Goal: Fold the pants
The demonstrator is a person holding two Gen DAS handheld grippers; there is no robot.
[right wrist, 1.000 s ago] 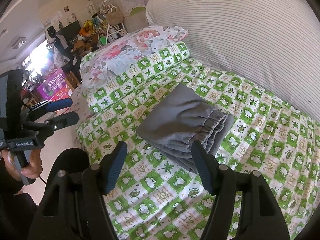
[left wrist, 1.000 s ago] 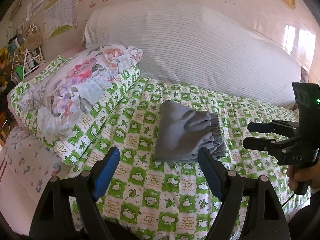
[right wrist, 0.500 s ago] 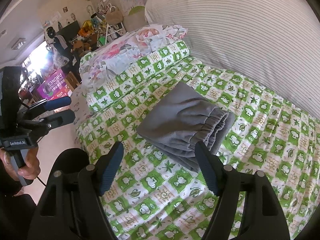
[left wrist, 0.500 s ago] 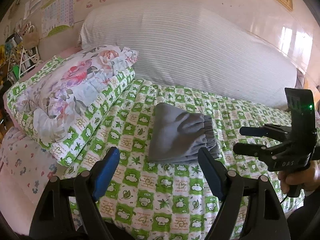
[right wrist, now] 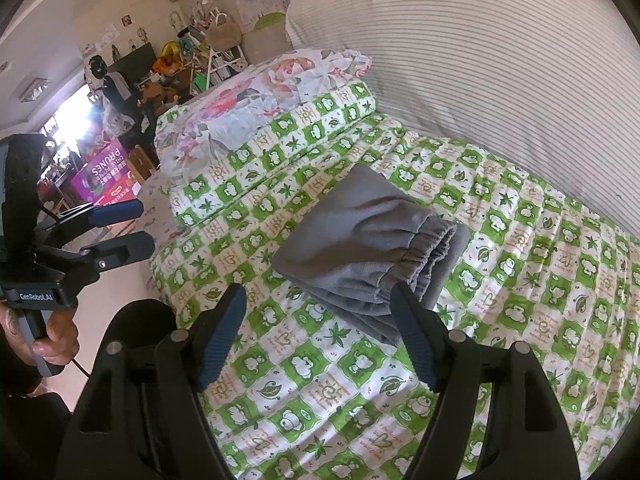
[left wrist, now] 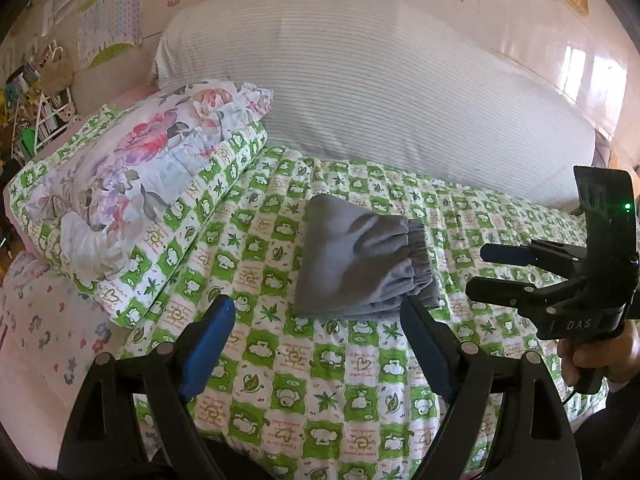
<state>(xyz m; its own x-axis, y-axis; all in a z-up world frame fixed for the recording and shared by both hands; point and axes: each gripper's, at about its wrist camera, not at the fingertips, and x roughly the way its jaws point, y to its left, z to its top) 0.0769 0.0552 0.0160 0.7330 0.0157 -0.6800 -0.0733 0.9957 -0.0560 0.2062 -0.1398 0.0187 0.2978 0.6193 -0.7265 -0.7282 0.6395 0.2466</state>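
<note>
The grey pants (left wrist: 356,264) lie folded into a compact stack on the green-and-white checked quilt (left wrist: 304,368), elastic waistband to the right. They also show in the right wrist view (right wrist: 368,252). My left gripper (left wrist: 316,324) is open and empty, held back above the quilt just short of the stack. My right gripper (right wrist: 320,320) is open and empty, near the stack's front edge. Each gripper shows in the other's view, the right one (left wrist: 486,272) and the left one (right wrist: 132,228), both off the pants.
A floral pillow (left wrist: 132,168) lies on a folded checked quilt at the left. A large striped bolster (left wrist: 380,92) runs along the wall behind. The bed's front edge is just below the grippers. Cluttered shelves and a purple box (right wrist: 104,176) stand beyond the bed.
Both grippers have drawn back slightly from the folded pants and stay open. The pants have not moved.
</note>
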